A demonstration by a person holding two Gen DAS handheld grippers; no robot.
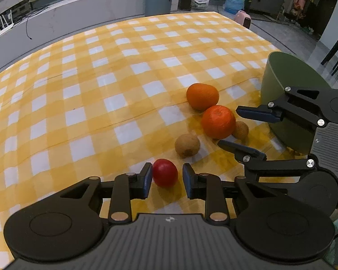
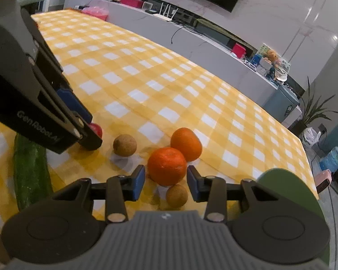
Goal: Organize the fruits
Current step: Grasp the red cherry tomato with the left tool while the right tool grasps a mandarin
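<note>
Both hands are at the reach stage of sorting the fruit, each lining up on its own piece, and nothing is held yet. The left gripper point(image 1: 167, 181) has its fingers parted, with the tomato point(image 1: 165, 172) sitting between the tips on the tabletop point(image 1: 78, 90); the left pad point(image 1: 147, 180) looks to be touching or just beside the skin, while a clear gap shows before the right pad. The right gripper point(image 2: 166, 181) also has its fingers apart and the near orange point(image 2: 167, 166) lies between them, just beyond the tips, with slivers of cloth visible on either side, so the pads do not press it. A kiwi point(image 2: 176, 195) lies below that orange, nearer the gripper's body, and a second orange point(image 2: 186, 144) touches it on the far side. Another kiwi point(image 2: 125, 145) rests left of the right fingers, and a cucumber point(image 2: 31, 171) lies farther left. The green bowl point(image 1: 288, 76) stands just beyond the right gripper's fingers, probably the destination. Next, each gripper likely needs to ease forward around its fruit, close gently and lift, the right one without knocking the kiwi or far orange.
</note>
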